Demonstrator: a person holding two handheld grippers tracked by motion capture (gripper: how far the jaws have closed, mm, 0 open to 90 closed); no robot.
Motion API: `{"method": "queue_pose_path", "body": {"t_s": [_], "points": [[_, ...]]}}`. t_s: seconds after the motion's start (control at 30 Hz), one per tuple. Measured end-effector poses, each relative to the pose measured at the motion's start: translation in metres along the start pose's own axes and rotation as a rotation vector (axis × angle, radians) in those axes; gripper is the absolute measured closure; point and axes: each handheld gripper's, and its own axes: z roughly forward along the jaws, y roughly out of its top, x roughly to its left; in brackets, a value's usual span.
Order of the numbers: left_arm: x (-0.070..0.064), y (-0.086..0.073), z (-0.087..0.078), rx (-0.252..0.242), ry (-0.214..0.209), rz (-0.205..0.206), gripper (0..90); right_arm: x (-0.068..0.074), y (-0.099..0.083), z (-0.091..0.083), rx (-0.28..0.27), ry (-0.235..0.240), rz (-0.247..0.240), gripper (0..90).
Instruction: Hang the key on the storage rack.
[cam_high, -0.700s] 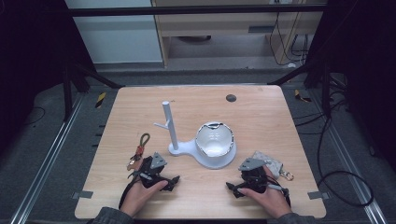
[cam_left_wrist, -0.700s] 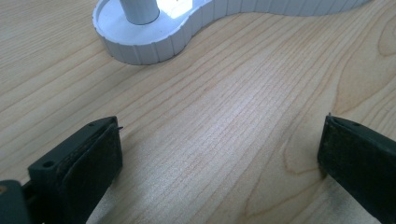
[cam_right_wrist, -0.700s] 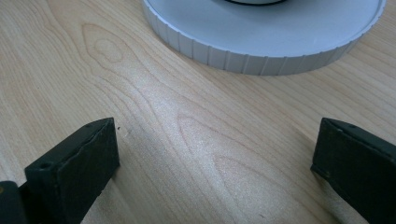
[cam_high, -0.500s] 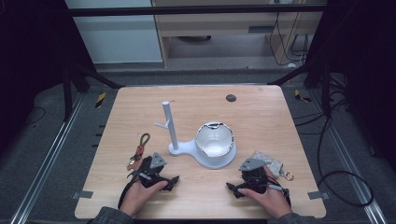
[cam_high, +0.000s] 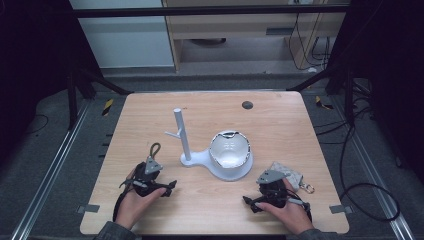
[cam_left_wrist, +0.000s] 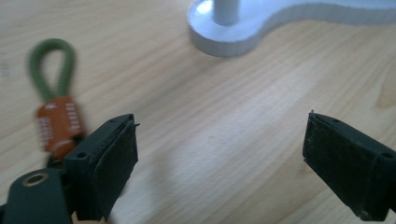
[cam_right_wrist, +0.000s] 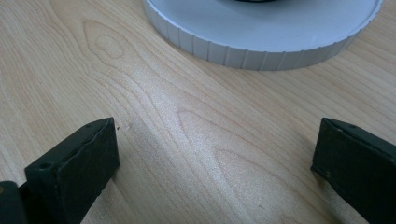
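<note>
The left gripper (cam_high: 167, 187) was held low over the table (cam_high: 280, 115) with its jaws wide apart — nothing was gripped between them. The strap (cam_left_wrist: 56, 109), with a green loop and an orange tag, lay just beside its left jaw. The right gripper (cam_high: 250, 202) was also opened wide and empty, near the round base of the white stand (cam_high: 186, 160). A pouch (cam_high: 292, 175) lay just behind it.

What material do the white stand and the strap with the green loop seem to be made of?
The white stand looks like matte plastic, perhaps 3D-printed: its base rim shows fine, even vertical ridges and no shine. The strap looks like textile: a ribbed green cord loop joined to an orange woven tab with pale stitches, though it is blurred.
</note>
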Motion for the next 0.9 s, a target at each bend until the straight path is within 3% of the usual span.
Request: {"method": "queue_pose_path", "body": {"t_s": [0.27,0.5,0.9], "points": [[0.027,0.008,-0.005,0.071,0.044,-0.028,13.5,0.000,0.000,0.000,-0.004,0.001,-0.002,0.4],[0.053,0.028,-0.005,0.114,0.078,-0.068,18.9,0.000,0.000,0.000,-0.003,0.000,-0.001,0.3],[0.063,0.045,0.004,0.211,0.077,-0.082,29.7,0.000,-0.001,0.000,-0.004,-0.002,0.001,0.3]]}}
